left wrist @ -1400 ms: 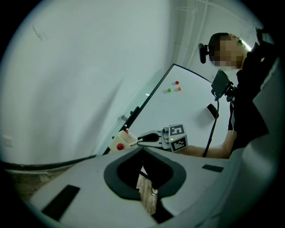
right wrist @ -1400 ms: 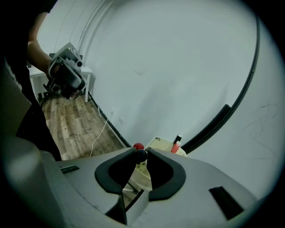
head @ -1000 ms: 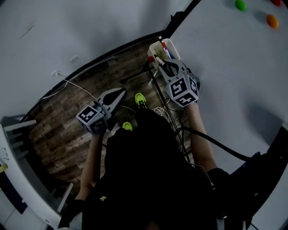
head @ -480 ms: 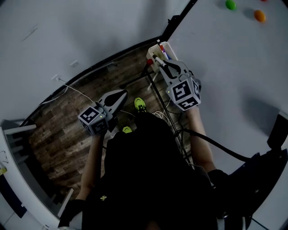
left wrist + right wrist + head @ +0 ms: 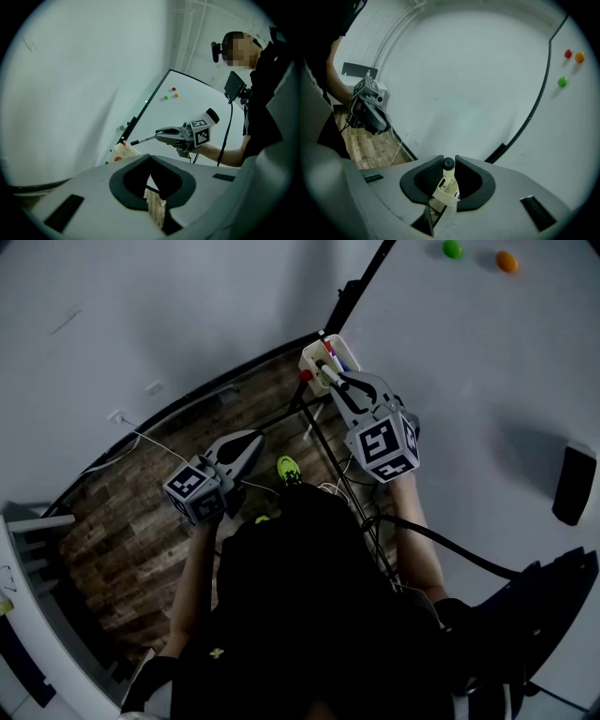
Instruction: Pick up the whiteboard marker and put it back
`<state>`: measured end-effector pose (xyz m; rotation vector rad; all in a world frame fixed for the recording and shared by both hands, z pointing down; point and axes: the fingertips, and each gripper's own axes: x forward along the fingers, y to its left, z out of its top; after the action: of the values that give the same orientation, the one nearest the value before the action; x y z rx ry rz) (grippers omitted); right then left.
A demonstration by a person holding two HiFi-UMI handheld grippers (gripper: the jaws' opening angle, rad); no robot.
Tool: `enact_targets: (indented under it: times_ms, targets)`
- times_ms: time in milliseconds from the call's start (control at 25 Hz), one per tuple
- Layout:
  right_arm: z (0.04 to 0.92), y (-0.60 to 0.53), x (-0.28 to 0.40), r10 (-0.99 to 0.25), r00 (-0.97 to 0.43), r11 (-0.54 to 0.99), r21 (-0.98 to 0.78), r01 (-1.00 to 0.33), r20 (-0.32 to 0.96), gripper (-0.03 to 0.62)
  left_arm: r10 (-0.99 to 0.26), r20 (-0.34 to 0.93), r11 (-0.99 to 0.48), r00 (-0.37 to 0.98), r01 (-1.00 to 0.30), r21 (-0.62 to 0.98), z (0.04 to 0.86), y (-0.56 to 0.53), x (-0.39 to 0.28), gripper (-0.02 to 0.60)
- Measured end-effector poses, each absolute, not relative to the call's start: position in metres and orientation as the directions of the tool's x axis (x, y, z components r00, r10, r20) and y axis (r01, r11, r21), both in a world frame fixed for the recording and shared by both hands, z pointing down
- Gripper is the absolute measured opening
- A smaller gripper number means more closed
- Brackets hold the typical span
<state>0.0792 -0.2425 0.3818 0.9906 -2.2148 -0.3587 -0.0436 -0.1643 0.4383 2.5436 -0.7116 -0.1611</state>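
Observation:
A whiteboard marker [image 5: 330, 371] with a white barrel and a black cap is clamped in my right gripper [image 5: 339, 382], which is shut on it. In the left gripper view the marker [image 5: 143, 139] sticks out level, its tip just above the cream pen holder [image 5: 123, 152] and clear of it. The right gripper view shows the marker's black end [image 5: 448, 163] between the pads, with the holder [image 5: 449, 192] below. The holder [image 5: 317, 354] hangs at the whiteboard's lower corner and contains other pens. My left gripper [image 5: 251, 439] hangs over the wooden floor, shut and empty.
The whiteboard [image 5: 469, 381] fills the right side, carrying a green magnet [image 5: 453, 249], an orange magnet [image 5: 506, 261] and a dark block [image 5: 574, 482]. Its black frame [image 5: 361, 282] runs beside the holder. Cables [image 5: 342, 474] lie on the wooden floor [image 5: 131, 512].
My right gripper has risen with the marker, which now sits higher over the holder. The left gripper has stayed where it was.

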Motion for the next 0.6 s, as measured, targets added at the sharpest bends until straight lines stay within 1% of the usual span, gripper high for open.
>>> enact_targets:
  times_ms: [360, 520, 600]
  targets:
    - [0.359, -0.22, 0.077, -0.76, -0.484, 0.65, 0.511, -0.562, 0.434, 0.094, -0.523, -0.011, -0.743, 0.852, -0.45, 0.495, 0.427, -0.157, -0.043, 0.018]
    - [0.355, -0.214, 0.076, -0.764, -0.485, 0.646, 0.514, -0.565, 0.426, 0.094, -0.525, 0.002, -0.747, 0.851, -0.461, 0.479, 0.427, -0.155, -0.044, 0.018]
    - [0.355, -0.212, 0.078, -0.767, -0.481, 0.641, 0.516, -0.568, 0.424, 0.094, -0.511, -0.002, -0.75, 0.86, -0.444, 0.49, 0.428, -0.151, -0.042, 0.018]
